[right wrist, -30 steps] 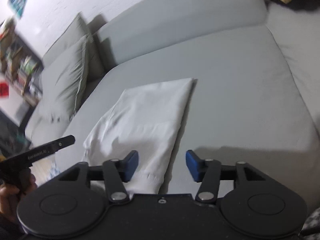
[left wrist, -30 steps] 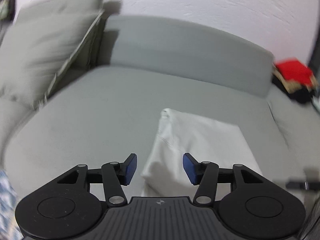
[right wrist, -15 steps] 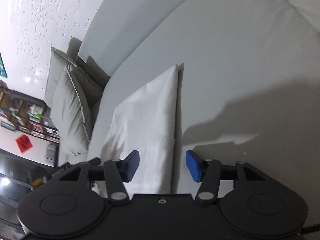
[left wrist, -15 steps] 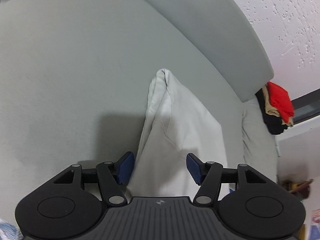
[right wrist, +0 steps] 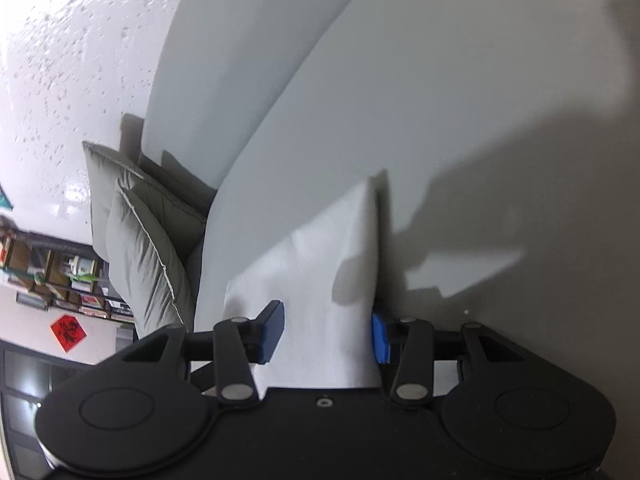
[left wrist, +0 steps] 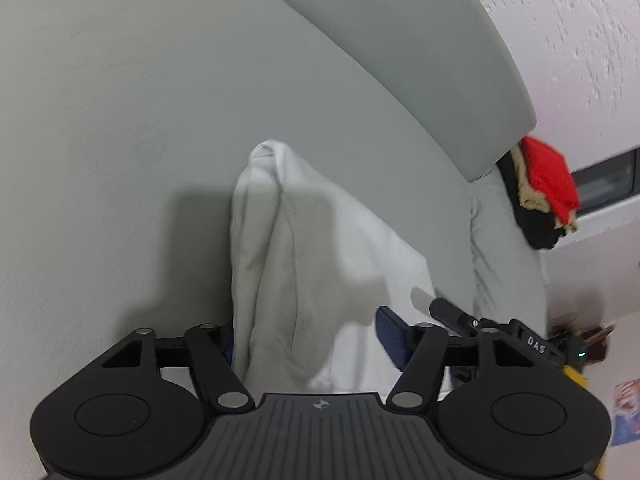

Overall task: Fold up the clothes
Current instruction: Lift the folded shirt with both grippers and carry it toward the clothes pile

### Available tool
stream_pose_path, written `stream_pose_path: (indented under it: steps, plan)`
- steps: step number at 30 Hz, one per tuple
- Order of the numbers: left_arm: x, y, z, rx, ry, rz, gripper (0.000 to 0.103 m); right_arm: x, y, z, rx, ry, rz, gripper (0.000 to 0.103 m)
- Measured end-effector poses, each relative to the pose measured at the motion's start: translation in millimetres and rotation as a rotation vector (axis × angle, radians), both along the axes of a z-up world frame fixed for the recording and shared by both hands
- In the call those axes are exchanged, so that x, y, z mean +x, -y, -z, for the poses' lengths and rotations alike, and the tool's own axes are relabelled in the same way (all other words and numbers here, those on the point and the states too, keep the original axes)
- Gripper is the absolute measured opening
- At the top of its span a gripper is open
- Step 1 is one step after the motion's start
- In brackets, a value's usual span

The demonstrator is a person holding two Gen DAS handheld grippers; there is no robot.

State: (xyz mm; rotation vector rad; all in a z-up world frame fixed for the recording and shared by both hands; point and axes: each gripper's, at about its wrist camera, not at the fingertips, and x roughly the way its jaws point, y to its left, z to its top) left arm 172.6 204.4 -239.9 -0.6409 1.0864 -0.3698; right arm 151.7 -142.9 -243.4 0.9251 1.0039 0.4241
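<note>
Two tongs low over a grey sofa (left wrist: 140,120), both pointing down at one folded white garment (left wrist: 320,248) lying flat on the seat cushion; garment's thick rolled edge towards the left, running away from the camera to a rounded far corner.

Left tongs (left wrist: 308,336) open, astride the near end of the garment; left pad mostly hidden behind the rolled edge, right blue pad (left wrist: 390,336) over the flat white cloth, clear of the fold; cloth between the jaws but not pinched; jaws just closed a little.

Right tongs (right wrist: 326,332) also open, jaws just been closing, with the garment's (right wrist: 320,260) right-hand strip between them; right pad (right wrist: 380,336) just beside the straight outer edge of the cloth, left pad (right wrist: 272,330) over the white surface; no squeeze on the cloth visible; whether either pad touches it, cannot tell.

Beyond the garment, bare seat and the long grey backrest (left wrist: 400,40); at the far right end of the sofa, a small pile of clothes (left wrist: 548,176), red on top, tan and black beneath; at the opposite end, two grey cushions (right wrist: 140,240) leaning against the backrest; behind them a cluttered shelf (right wrist: 52,276), blurred, and a red paper square (right wrist: 68,330) lower down; rough white wall (right wrist: 80,40) above.
</note>
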Motion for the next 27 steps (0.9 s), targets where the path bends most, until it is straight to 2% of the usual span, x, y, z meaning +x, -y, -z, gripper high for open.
stream_pose_path:
  steps: [1, 2, 3, 4, 6, 7, 12, 14, 19, 21, 24, 27]
  plan:
    - [-1, 7, -2, 0.043, 0.015, 0.013, 0.041, 1, -3, 0, -0.018, 0.013, 0.001, 0.039]
    - [-3, 13, -5, 0.089, 0.027, 0.022, 0.018, 1, -4, 0, -0.044, 0.018, 0.007, 0.025]
    - [-6, 18, -7, 0.136, 0.035, 0.02, 0.015, 1, -5, 0, -0.066, 0.017, 0.01, 0.006]
    - [-10, 23, -13, 0.16, 0.053, 0.016, 0.01, 1, -5, 1, -0.084, 0.011, 0.012, 0.006]
    - [-20, 33, -26, 0.212, 0.099, 0.009, 0.009, -3, -6, -7, -0.115, 0.029, 0.012, 0.006]
    - [-33, 41, -38, 0.246, 0.153, 0.006, 0.009, -8, -8, -17, -0.153, 0.063, 0.008, 0.005]
    - [-97, 81, -99, 0.409, 0.426, -0.006, 0.008, -53, -11, -90, -0.247, 0.286, 0.003, 0.005]
    - [-127, 100, -128, 0.429, 0.546, -0.018, 0.008, -79, -4, -124, -0.267, 0.375, 0.013, 0.005]
    - [-187, 164, -193, 0.406, 0.819, 0.01, 0.008, -155, 50, -204, -0.293, 0.576, 0.133, 0.005]
    - [-203, 194, -213, 0.36, 0.9, 0.044, 0.008, -185, 81, -233, -0.303, 0.639, 0.205, 0.005]
    - [-219, 240, -235, 0.263, 0.973, 0.108, 0.008, -226, 125, -270, -0.356, 0.703, 0.31, 0.005]
    - [-221, 288, -244, 0.165, 0.991, 0.186, 0.008, -261, 168, -295, -0.442, 0.72, 0.41, 0.005]
